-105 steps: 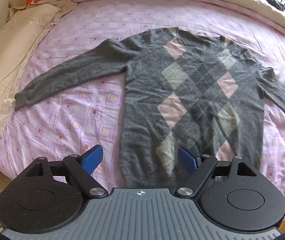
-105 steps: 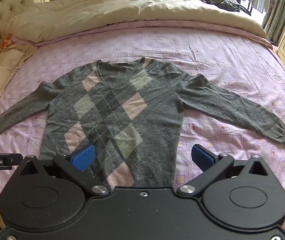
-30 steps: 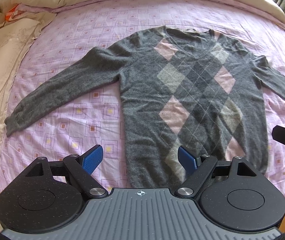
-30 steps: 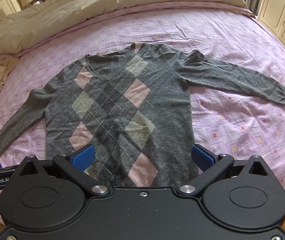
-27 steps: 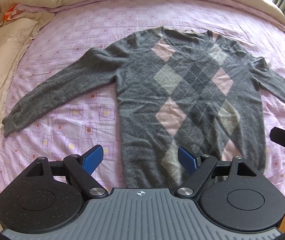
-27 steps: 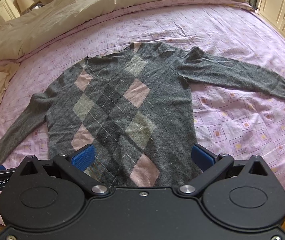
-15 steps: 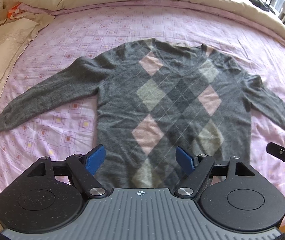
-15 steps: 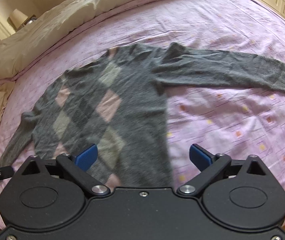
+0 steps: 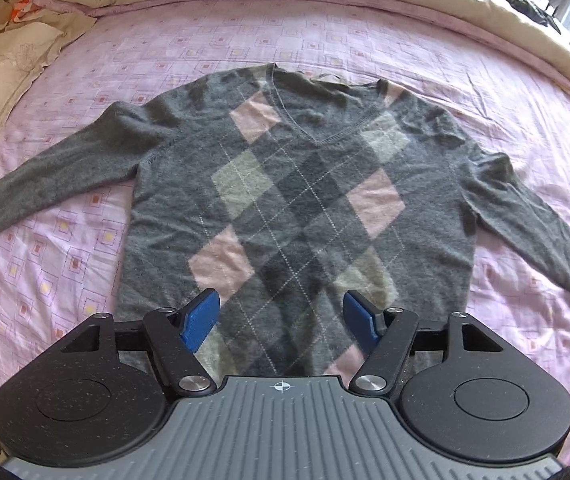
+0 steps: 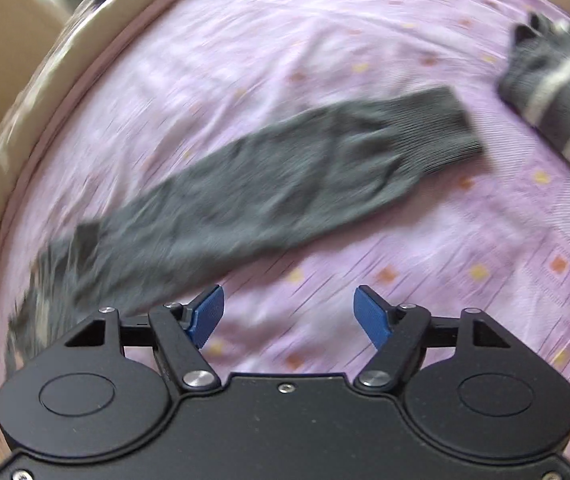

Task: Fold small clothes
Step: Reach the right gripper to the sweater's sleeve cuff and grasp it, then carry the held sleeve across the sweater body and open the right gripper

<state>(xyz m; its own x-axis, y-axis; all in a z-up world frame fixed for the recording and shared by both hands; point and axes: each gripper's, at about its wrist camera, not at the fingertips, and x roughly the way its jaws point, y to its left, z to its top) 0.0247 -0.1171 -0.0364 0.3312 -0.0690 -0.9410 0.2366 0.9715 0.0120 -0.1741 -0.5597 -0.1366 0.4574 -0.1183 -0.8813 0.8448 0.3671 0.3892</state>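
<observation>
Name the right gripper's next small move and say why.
Probably reach forward and close on the sleeve cuff. The right gripper is open and empty, the sweater lies flat and unfolded, and that sleeve stretches out ahead of it.

My left gripper had blue ribbed pads on black arms with silver screws, two round black discs, and a grey ridged cover with a small crosshair mark. My right gripper looked similar, but its cover was plain black.
</observation>
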